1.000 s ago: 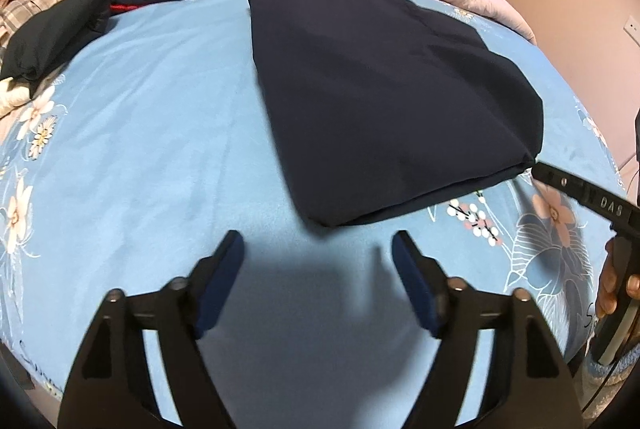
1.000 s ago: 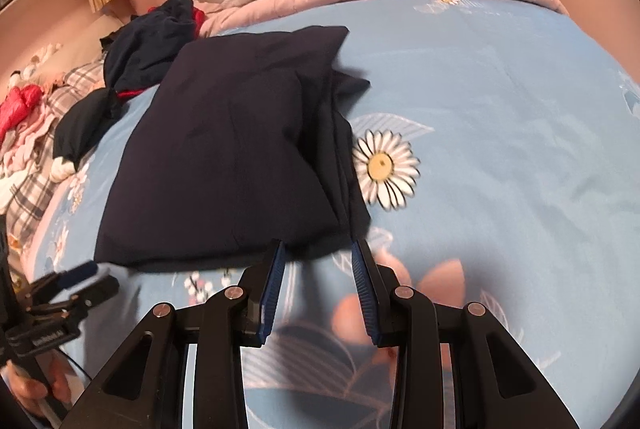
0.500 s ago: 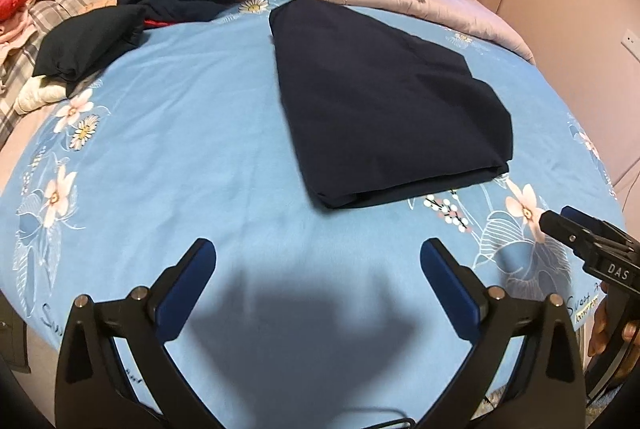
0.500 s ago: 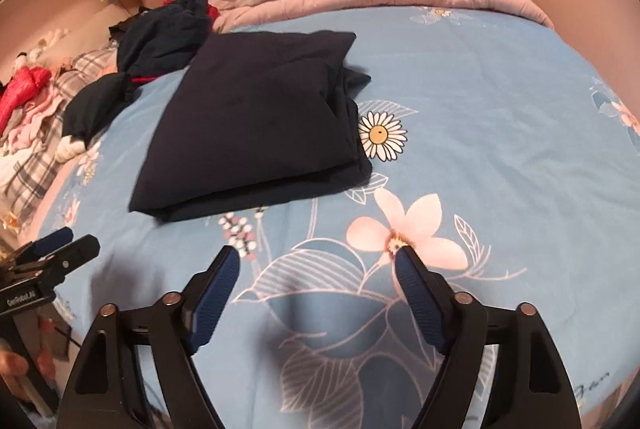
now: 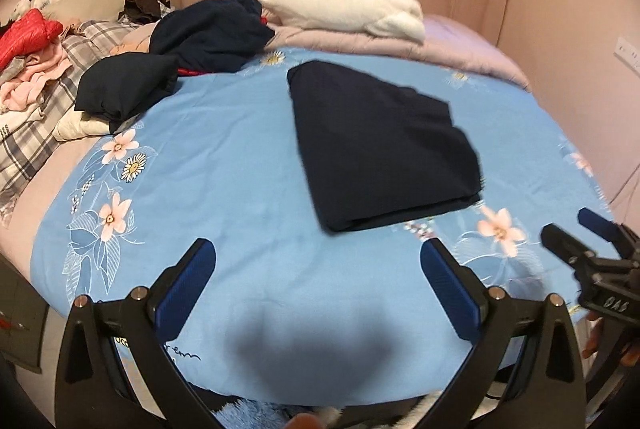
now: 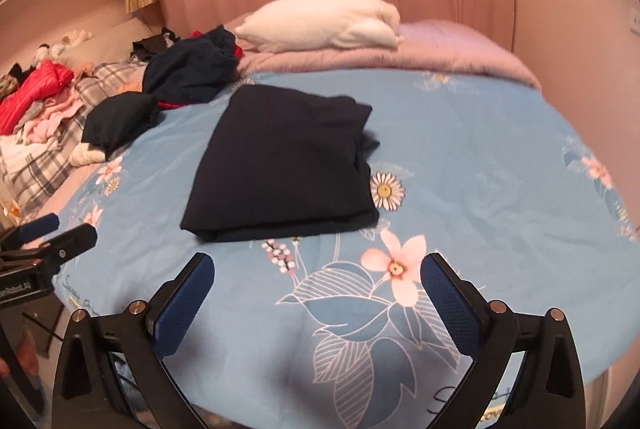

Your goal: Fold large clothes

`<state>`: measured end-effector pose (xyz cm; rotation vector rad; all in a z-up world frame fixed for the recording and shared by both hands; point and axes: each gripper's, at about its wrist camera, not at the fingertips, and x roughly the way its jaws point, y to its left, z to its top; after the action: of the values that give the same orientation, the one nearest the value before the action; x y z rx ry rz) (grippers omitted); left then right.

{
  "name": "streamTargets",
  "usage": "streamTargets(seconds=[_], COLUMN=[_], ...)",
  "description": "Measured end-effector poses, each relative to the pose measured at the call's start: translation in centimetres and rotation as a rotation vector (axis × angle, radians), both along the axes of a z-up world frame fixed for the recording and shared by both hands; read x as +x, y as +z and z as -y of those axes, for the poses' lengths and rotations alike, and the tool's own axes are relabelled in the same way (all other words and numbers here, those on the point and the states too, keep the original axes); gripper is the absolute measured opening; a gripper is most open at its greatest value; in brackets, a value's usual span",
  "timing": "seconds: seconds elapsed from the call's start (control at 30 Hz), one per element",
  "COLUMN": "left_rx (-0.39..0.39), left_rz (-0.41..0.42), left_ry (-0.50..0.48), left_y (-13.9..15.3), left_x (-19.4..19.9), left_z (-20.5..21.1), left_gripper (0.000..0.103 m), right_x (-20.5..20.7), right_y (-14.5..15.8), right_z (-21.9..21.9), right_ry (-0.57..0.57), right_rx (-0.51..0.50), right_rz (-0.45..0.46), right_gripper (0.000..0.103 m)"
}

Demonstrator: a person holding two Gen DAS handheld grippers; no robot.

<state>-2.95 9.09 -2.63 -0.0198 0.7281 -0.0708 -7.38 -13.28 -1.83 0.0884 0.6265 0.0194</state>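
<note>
A dark navy garment (image 5: 380, 149) lies folded into a flat rectangle on the blue floral bedsheet (image 5: 224, 189); it also shows in the right wrist view (image 6: 284, 165). My left gripper (image 5: 316, 261) is open and empty, held back above the bed's near edge, well short of the garment. My right gripper (image 6: 316, 269) is open and empty too, also short of the garment's near edge. The right gripper shows at the right edge of the left wrist view (image 5: 588, 241), and the left gripper at the left edge of the right wrist view (image 6: 52, 233).
A heap of dark clothes (image 5: 208, 33) and a dark bundle (image 5: 124, 89) lie at the far left of the bed. A white pillow (image 5: 344, 5) rests on a pink quilt (image 5: 460, 49) at the head. More clothes, red and plaid, (image 5: 28, 41) lie at the left. Pink curtains hang behind.
Both grippers have opened wide and drawn back from the folded garment toward the bed's near edge. The garment stays flat on the sheet.
</note>
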Motion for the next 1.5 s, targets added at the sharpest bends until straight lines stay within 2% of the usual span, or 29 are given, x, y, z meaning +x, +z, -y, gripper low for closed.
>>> streamTargets(seconds=[0.13,0.33,0.77,1.5], left_rx=[0.02,0.039,0.102,0.109], left_rz=[0.022,-0.009,0.037,0.052], left_ry=[0.009,0.008,0.022,0.022], left_y=[0.6,-0.1,0.7,1.2], left_x=[-1.0,-1.4,-2.8,-3.3], left_z=[0.4,1.2,2.4,2.6], left_gripper=[0.103,0.103,0.103,0.103], right_x=[-0.5,-0.7,-1.8,-1.9], right_y=[0.1,-0.6,-0.1,0.1], right_z=[-0.7,-1.5,-1.5,-1.1], right_ry=[0.027,0.034,0.017,0.025], right_rx=[-0.003,0.002,0.006,0.008], right_rz=[0.019,-0.003,0.017,0.02], right_gripper=[0.102,0.102,0.102,0.102])
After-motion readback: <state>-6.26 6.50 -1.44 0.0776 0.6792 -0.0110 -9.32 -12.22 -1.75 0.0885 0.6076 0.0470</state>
